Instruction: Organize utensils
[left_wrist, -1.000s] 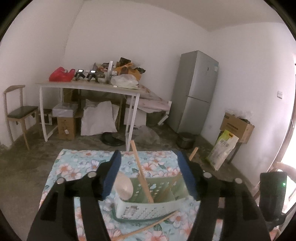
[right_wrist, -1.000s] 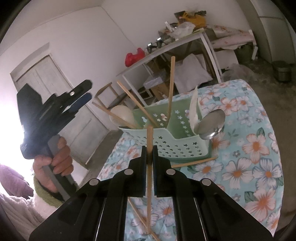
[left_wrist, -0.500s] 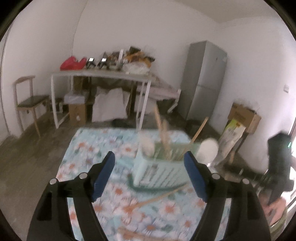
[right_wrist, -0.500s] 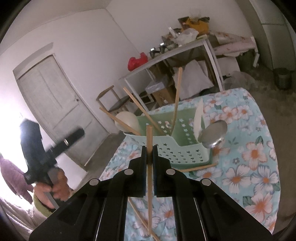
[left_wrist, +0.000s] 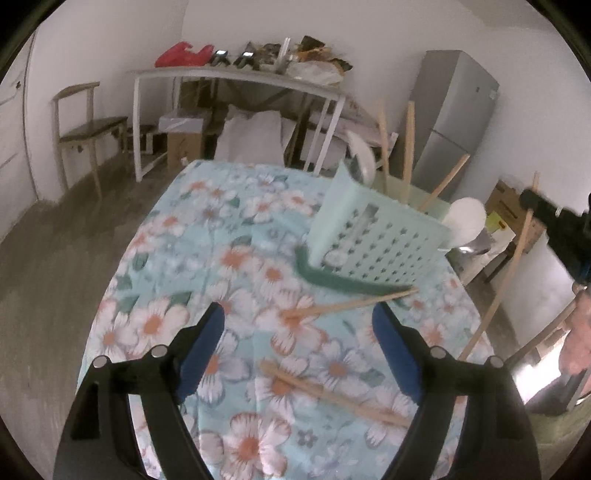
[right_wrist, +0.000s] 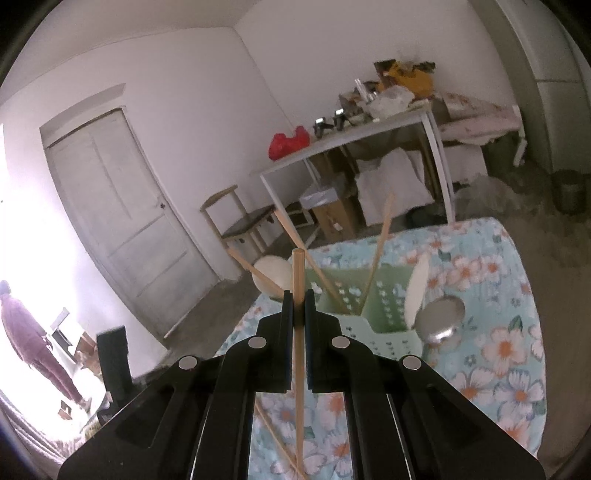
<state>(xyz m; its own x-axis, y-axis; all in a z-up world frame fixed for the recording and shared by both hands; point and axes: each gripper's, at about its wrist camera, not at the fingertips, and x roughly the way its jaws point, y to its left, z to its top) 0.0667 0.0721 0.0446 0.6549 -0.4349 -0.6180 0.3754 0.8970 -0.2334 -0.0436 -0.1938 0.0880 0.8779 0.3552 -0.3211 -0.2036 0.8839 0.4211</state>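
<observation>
A pale green perforated utensil basket (left_wrist: 373, 240) stands on the floral tablecloth (left_wrist: 229, 258) and holds several wooden chopsticks, white spoons and a metal spoon (right_wrist: 439, 319). The basket also shows in the right wrist view (right_wrist: 373, 310). My left gripper (left_wrist: 299, 347) is open and empty, low over the cloth, with two loose chopsticks ahead of it: one (left_wrist: 347, 304) by the basket's base, another (left_wrist: 332, 395) between the fingers. My right gripper (right_wrist: 298, 295) is shut on an upright wooden chopstick (right_wrist: 297, 269), in front of the basket. It shows at the right edge of the left wrist view (left_wrist: 554, 225).
A white table (left_wrist: 236, 77) piled with bags and clutter stands at the back wall. A wooden chair (left_wrist: 88, 125) is at the left, a grey fridge (left_wrist: 454, 122) at the right. A door (right_wrist: 122, 218) and a person (right_wrist: 33, 339) show at the left.
My left gripper has swung left and dropped toward the cloth, so the basket now sits up right and the loose chopsticks lie ahead of it. My right gripper still holds its chopstick and has shifted slightly.
</observation>
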